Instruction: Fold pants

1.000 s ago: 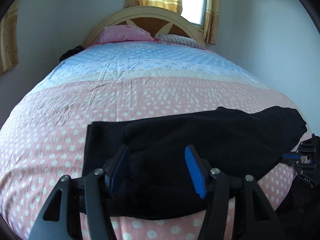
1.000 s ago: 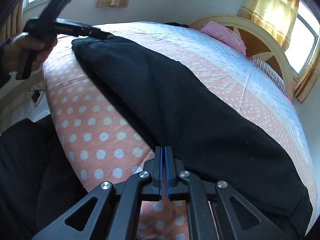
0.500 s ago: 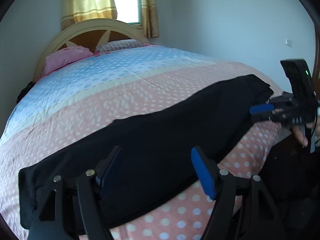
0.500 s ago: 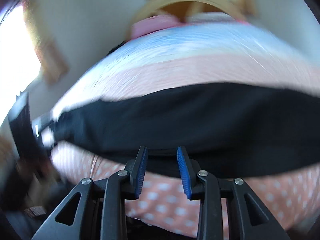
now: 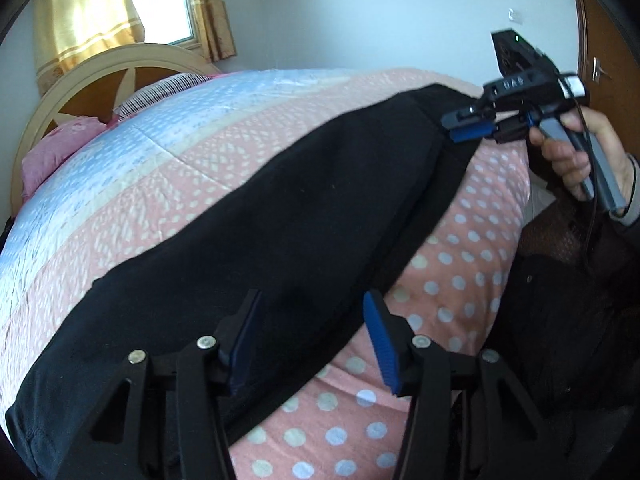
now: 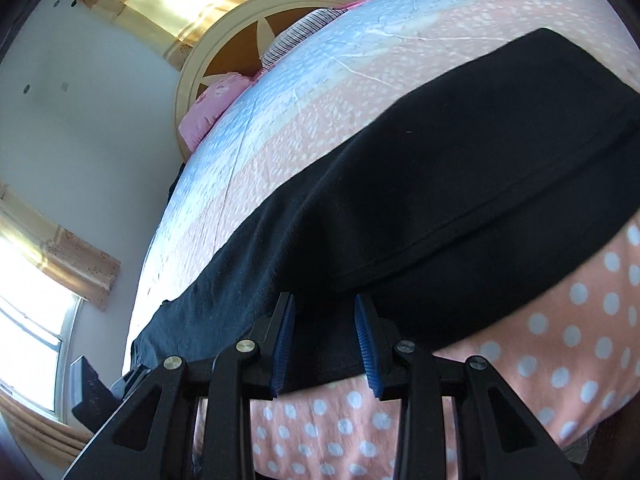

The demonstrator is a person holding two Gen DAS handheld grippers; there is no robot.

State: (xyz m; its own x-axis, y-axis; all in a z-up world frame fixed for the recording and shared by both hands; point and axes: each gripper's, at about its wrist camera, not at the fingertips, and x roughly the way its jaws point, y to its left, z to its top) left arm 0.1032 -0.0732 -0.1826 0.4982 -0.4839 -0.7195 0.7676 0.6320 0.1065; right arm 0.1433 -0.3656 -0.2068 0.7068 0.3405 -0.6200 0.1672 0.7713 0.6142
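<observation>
Black pants (image 5: 300,208) lie in a long band across the pink dotted bed cover (image 5: 460,260), near the foot edge. My left gripper (image 5: 312,336) hovers over the near edge of one end, its jaws closing, with fabric beneath the gap and the pads clear of it. A hand (image 5: 572,160) holds my right gripper (image 5: 456,125) at the far end of the band. In the right wrist view the right gripper (image 6: 324,340) stands open over the hem of the pants (image 6: 460,168), gripping nothing.
A cream arched headboard (image 5: 100,76) with a pink pillow (image 5: 60,148) and a striped pillow (image 5: 160,88) is at the far end of the bed. The person's dark clothing (image 5: 560,300) is at the foot of the bed. A wooden door (image 5: 600,40) is at right.
The right gripper, shut a second ago, now stands open and has rolled. The left gripper swung sideways along the pants and its jaws narrowed from half a second ago.
</observation>
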